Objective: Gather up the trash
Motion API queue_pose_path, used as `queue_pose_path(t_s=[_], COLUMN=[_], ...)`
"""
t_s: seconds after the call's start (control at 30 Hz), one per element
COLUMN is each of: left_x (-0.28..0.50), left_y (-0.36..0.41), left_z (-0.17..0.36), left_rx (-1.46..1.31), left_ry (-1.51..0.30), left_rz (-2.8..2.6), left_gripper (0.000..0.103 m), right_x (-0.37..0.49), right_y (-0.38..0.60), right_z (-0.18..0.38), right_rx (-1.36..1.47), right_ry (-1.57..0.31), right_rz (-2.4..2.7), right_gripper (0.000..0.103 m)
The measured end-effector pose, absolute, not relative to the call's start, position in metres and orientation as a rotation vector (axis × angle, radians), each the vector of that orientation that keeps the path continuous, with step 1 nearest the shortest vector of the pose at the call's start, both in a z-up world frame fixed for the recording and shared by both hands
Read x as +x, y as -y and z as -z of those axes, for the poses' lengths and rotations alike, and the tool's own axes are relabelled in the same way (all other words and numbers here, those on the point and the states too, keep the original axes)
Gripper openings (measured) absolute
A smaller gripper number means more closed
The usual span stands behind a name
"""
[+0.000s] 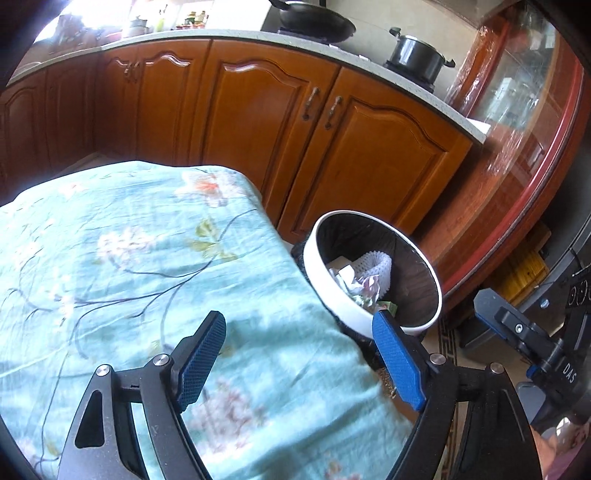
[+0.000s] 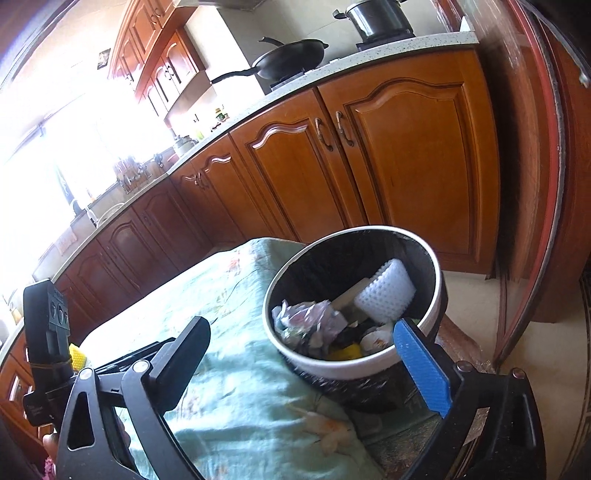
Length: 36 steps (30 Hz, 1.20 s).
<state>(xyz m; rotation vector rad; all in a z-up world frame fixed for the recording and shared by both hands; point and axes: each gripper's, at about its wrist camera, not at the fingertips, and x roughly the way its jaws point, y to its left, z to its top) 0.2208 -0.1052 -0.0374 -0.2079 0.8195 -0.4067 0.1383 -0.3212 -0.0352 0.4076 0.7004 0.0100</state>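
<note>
A round bin (image 1: pixel 391 321) with a white rim and black liner stands beside the table's right edge. It also shows in the right wrist view (image 2: pixel 332 369). Inside lie crumpled paper (image 2: pixel 306 321), a white foam net (image 2: pixel 384 291), a yellow scrap (image 2: pixel 347 352) and other trash. My left gripper (image 1: pixel 301 334) is open and empty above the floral cloth, left of the bin. My right gripper (image 2: pixel 303 339) is open and empty, just above the bin's near rim. The left gripper's body (image 2: pixel 48 332) shows at the far left of the right wrist view.
A table under a light-blue floral cloth (image 1: pixel 129 258) fills the left. Wooden kitchen cabinets (image 1: pixel 295 129) run behind, with a black pan (image 1: pixel 314 18) and a pot (image 1: pixel 417 55) on the counter. A red-framed glass cabinet (image 1: pixel 517 129) stands at the right.
</note>
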Motion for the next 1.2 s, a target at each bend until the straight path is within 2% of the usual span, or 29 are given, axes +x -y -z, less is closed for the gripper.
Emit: queue_pose_path(t_s=[0.13,0.23,0.53,0.67,0.7,0.9,1.2], left_x=[0.197,0.179,0.127,0.106,0.099,0.056,0.031], left_y=[0.084,0.067,0.037,0.031,0.030,0.034,0.036], left_z=[0.032,0.031,0.019,0.007,0.003,0.001,0.019], left_rx=[-0.207,-0.206,-0.187,-0.170,-0.162,-0.063,-0.009], left_ry=[-0.785,-0.772,-0.650,-0.568,-0.536,-0.383,-0.339], left_rz=[0.382,0.359,0.306,0.289,0.285,0.221,0.173], left_gripper=[0.085,0.092,0.096,0.099,0.102,0.102,0.102], right_x=[0.124,0.115,0.092,0.076,0.070,0.042,0.032], right_y=[0.301,0.290,0.266,0.252,0.249,0.231,0.225], right_z=[0.035,0.033,0.030,0.009,0.004,-0.010,0.006], right_rx=[0.391,0.381,0.355,0.271,0.244,0.145,0.116], right_ry=[-0.685,-0.666,-0.632,-0.550,-0.513,-0.378,-0.374], right_rz=[-0.010,-0.021,-0.024,0.001,0.007,0.049,0.083], right_gripper=[0.102,0.102,0.102,0.102,0.103,0.103,0.103])
